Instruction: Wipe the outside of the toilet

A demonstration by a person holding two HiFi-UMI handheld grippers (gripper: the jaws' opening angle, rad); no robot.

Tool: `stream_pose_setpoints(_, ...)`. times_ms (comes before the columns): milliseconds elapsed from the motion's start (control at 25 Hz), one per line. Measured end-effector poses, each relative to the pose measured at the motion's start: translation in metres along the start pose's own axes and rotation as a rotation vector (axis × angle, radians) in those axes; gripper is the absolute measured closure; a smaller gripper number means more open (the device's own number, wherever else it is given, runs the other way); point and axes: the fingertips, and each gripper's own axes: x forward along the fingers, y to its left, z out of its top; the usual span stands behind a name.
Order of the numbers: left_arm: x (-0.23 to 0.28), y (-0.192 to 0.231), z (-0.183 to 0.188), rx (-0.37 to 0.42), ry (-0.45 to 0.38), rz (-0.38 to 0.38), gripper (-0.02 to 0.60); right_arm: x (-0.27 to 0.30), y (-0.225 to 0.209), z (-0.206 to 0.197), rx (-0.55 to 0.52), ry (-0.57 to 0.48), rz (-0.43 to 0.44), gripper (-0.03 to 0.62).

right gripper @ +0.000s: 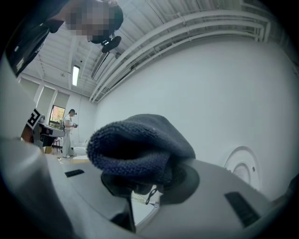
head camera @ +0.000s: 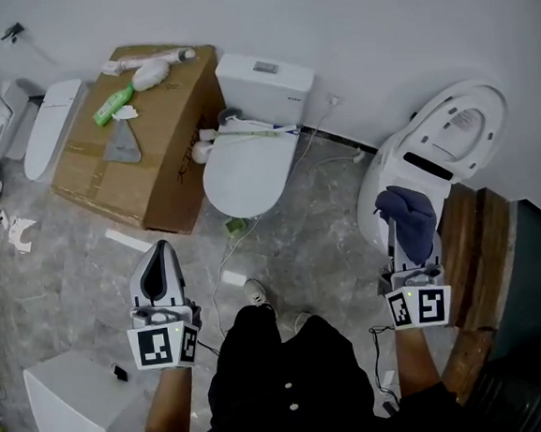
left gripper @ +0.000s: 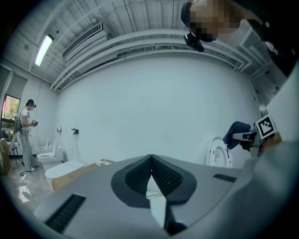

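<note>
- Head view: the dark blue cloth [head camera: 410, 215] is clamped in the right gripper [head camera: 394, 239] and held at the side of the white toilet [head camera: 380, 177] on the right, whose lid [head camera: 460, 123] is raised. Whether they touch cannot be told. The left gripper [head camera: 162, 257] is held over the floor [head camera: 311, 244], well apart from that toilet. Print on the cardboard box [head camera: 153, 169] is too small to be read.
- Left gripper view: the pads of the left gripper [left gripper: 151, 161] are seen pressed together, with nothing between them. No writing is shown.
- Right gripper view: the jaws of the right gripper [right gripper: 148, 186] are closed on a bunched fold of the cloth [right gripper: 140, 144], which is heaped over the tips. The cloth is judged soft, light and limp, so a mid-fold hold leaves a padded face for wiping. The toilet is judged rigid, heavy and glazed slick, to be pressed against rather than gripped.
</note>
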Motion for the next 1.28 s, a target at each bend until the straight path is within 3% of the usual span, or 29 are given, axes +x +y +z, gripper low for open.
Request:
stream_pose_setpoints(320,-0.017,0.011,0.046,-0.017,-0.094,0.033,0.571,0.003,0.012,0.042,0.034,-0.037,0.024,0.494)
stream_pose_setpoints(680,-0.029,0.012,0.061,0.007,-0.089,0.042,0.571,-0.006,0.02,0.075,0.002,-0.104,0.042,0.494)
stream_pose_setpoints(1280,-0.073,-0.001,0.084,0.003,-0.164,0.08,0.571,-0.033,0.019,0.1,-0.023,-0.169,0.086,0.494)
